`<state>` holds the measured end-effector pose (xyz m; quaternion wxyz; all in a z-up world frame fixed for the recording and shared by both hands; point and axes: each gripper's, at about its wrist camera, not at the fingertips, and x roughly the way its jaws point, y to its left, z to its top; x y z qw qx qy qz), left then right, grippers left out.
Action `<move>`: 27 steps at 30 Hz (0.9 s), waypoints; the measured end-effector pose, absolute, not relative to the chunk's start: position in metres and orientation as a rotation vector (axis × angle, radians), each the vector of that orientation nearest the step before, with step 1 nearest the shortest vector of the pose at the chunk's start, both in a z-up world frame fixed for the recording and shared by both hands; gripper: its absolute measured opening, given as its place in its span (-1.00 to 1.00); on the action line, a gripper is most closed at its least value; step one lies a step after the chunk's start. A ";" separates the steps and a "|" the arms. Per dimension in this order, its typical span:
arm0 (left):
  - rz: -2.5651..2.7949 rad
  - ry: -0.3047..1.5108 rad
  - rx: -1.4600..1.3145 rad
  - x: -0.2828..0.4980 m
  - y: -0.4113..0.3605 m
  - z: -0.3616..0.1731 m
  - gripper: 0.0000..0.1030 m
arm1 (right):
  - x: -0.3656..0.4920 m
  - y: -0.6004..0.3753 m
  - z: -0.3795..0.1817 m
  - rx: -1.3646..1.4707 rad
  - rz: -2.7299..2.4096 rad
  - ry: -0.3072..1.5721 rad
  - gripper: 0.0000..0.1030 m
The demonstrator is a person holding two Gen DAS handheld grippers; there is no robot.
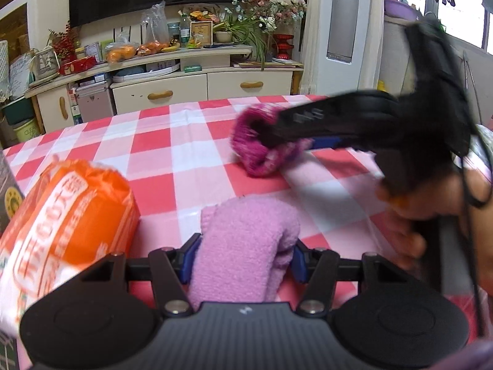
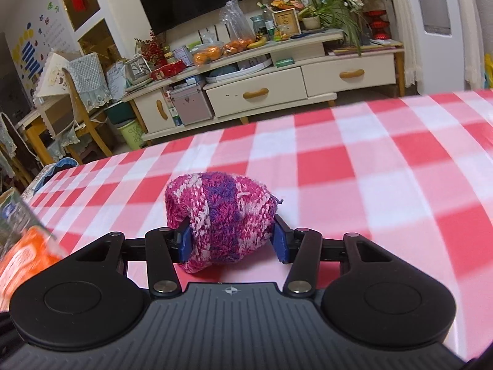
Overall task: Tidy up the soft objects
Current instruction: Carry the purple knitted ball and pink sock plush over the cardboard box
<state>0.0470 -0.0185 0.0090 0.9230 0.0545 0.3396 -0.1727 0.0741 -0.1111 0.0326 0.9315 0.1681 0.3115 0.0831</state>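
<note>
A red-and-white checked cloth covers the surface [image 2: 354, 166], with a cluttered TV cabinet [image 2: 265, 71] behind. The left gripper [image 1: 243, 254] pinches a fuzzy lilac sock [image 1: 243, 240] low over the cloth, beside an orange packet [image 1: 67, 215]. The right gripper [image 2: 232, 239] clamps a balled magenta knit sock [image 2: 220, 215] that seems to rest on the cloth. To do this well, both should be carried low and set side by side without squeezing them out of shape. No bin or basket for them is visible.
</note>
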 end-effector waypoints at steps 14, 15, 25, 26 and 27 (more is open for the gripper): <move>-0.341 0.698 0.089 0.013 -0.007 0.008 0.11 | -0.020 -0.119 0.032 0.331 0.148 0.662 0.20; -0.339 0.699 0.086 0.012 -0.006 0.008 0.11 | -0.026 -0.119 0.032 0.328 0.145 0.664 0.20; -0.329 0.712 0.050 -0.007 0.000 0.008 0.11 | -0.071 -0.113 0.034 0.298 0.078 0.667 0.17; -0.329 0.715 0.046 -0.008 0.000 0.008 0.11 | -0.074 -0.113 0.034 0.304 0.073 0.671 0.17; -0.329 0.718 0.042 -0.011 0.001 0.009 0.11 | -0.077 -0.113 0.035 0.312 0.068 0.676 0.16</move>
